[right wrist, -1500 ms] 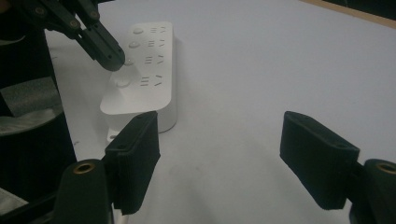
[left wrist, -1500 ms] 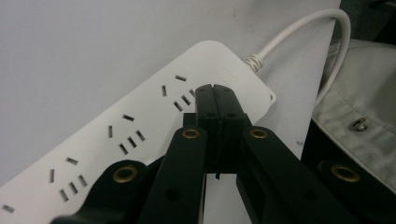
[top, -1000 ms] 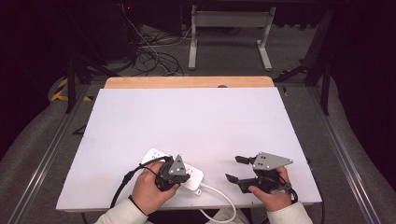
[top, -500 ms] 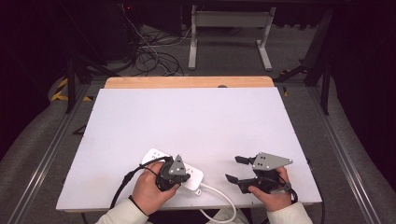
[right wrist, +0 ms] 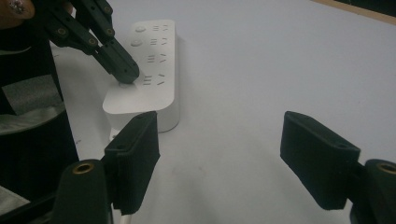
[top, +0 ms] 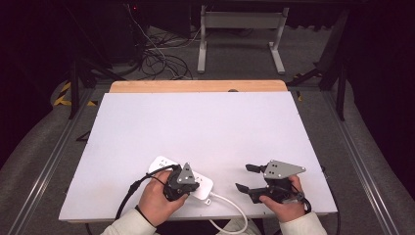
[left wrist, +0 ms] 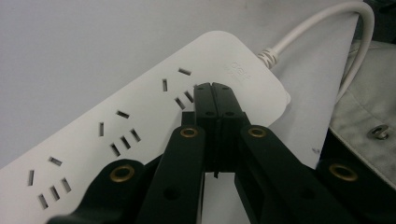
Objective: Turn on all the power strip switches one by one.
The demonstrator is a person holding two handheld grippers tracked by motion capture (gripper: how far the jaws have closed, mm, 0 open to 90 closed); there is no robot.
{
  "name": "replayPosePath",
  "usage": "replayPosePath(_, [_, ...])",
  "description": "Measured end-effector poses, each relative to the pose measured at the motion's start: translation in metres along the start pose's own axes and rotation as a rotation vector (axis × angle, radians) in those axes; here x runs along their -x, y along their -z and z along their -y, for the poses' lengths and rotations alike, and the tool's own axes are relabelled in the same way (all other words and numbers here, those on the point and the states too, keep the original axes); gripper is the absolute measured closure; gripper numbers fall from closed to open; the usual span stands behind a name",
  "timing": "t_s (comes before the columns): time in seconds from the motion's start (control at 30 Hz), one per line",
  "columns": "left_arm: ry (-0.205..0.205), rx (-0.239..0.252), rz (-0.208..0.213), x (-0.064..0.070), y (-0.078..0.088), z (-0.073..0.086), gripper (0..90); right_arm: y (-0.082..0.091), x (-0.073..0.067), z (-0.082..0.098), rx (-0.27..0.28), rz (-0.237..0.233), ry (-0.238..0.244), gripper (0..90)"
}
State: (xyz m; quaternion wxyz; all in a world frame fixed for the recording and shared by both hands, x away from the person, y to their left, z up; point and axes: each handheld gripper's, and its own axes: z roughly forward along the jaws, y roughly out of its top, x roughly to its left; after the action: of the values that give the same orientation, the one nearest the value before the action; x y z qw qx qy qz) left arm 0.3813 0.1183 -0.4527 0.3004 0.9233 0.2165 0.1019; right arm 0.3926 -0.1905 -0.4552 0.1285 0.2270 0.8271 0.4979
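One white power strip (top: 198,182) lies on one white table (top: 205,127), with one white cable (top: 235,208) running from its end. Two grippers are at work: the left gripper (top: 182,182) and the right gripper (top: 244,177), each in one hand.

Both forearms, in pale sleeves, enter from the near edge of the table (top: 205,122). The left hand (top: 156,198) holds the left gripper (left wrist: 214,91) near the table's near edge, left of centre, tilted steeply downward; its two black jaws are pressed flat together, nothing between them. The right hand (top: 284,198) holds the right gripper (top: 247,177) to the right of it, lying nearly level and pointing leftward, its jaws standing apart and empty.
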Motion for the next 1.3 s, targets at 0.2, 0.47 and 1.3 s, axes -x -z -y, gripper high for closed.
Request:
replayPosePath(0.2, [0.011,0.024,0.015,-0.002,0.000,0.004,90.0,-0.001,-0.001,0.000,0.000,-0.003,-0.001,28.3])
replayPosePath(0.47, [0.018,0.132,-0.006,-0.007,0.034,-0.003,89.9,0.001,0.002,0.001,0.009,0.006,-0.009,28.2])
replayPosePath(1.3, [0.064,0.359,-0.034,-0.025,0.083,0.010,21.1,0.004,0.002,0.001,0.028,0.015,-0.003,23.6])
